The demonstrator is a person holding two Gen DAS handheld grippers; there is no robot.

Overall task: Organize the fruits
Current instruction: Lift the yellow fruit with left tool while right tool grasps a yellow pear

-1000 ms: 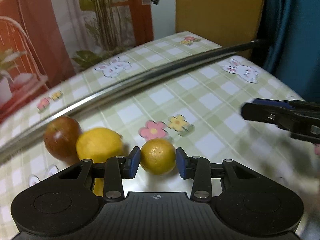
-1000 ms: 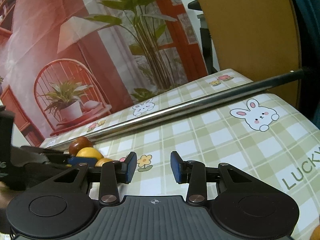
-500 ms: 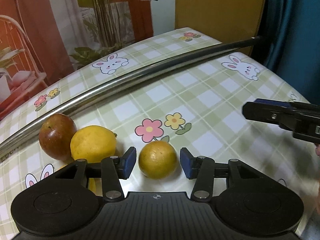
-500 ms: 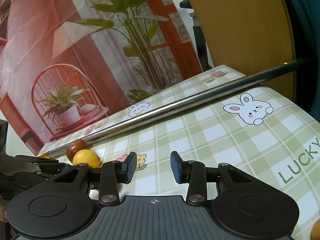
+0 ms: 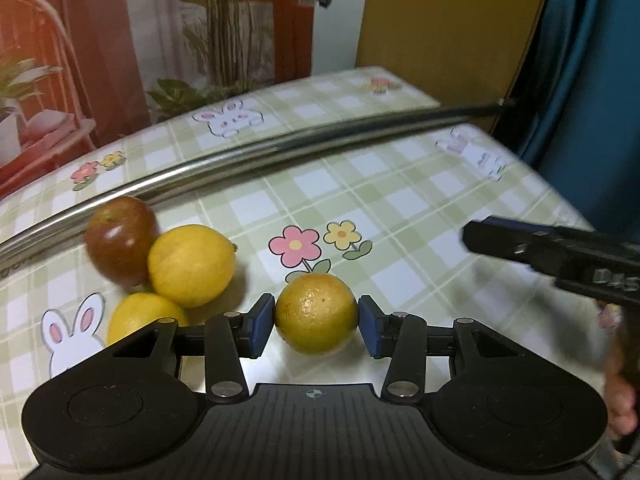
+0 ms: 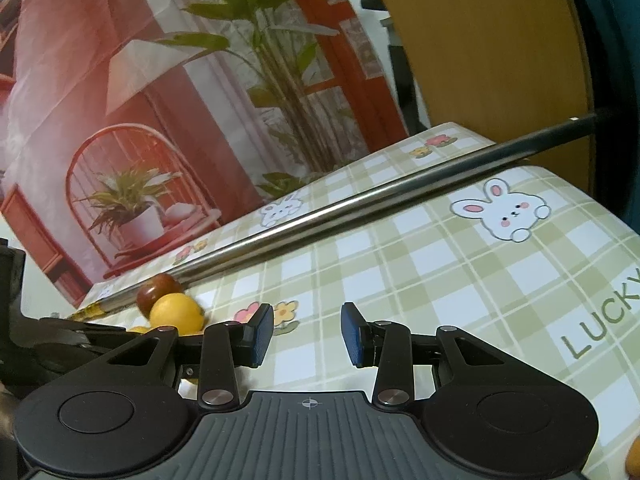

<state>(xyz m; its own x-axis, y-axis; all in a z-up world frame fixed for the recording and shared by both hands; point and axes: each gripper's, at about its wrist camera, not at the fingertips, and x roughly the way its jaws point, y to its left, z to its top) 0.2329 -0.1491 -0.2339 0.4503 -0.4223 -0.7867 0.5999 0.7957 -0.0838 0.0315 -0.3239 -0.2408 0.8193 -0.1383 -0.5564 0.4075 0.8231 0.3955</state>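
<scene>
A small orange [image 5: 316, 312] rests on the checked tablecloth between the blue pads of my left gripper [image 5: 316, 326]. Its jaws are closing and both pads touch the orange's sides. Left of it lie a red apple [image 5: 120, 240], a lemon [image 5: 190, 264] and a second lemon [image 5: 140, 316], half hidden behind the gripper body. My right gripper [image 6: 307, 334] hovers over bare cloth, its jaws apart with nothing between them. It also shows from the side at the right in the left wrist view [image 5: 560, 256]. The right wrist view shows the apple [image 6: 154, 294] and lemon [image 6: 176, 312] far left.
A long metal pole [image 5: 280, 148] lies across the table behind the fruit. The table ends just beyond it, at a printed backdrop and a wooden panel [image 6: 480, 40]. An orange-coloured edge [image 6: 634, 460] peeks in at the right wrist view's bottom right corner. A hand [image 5: 620, 400] holds the right gripper.
The left jaws spread wider, moved in around the orange, and now sit against its sides. The left view shifted, bringing a second lemon into sight. The right gripper stayed put.
</scene>
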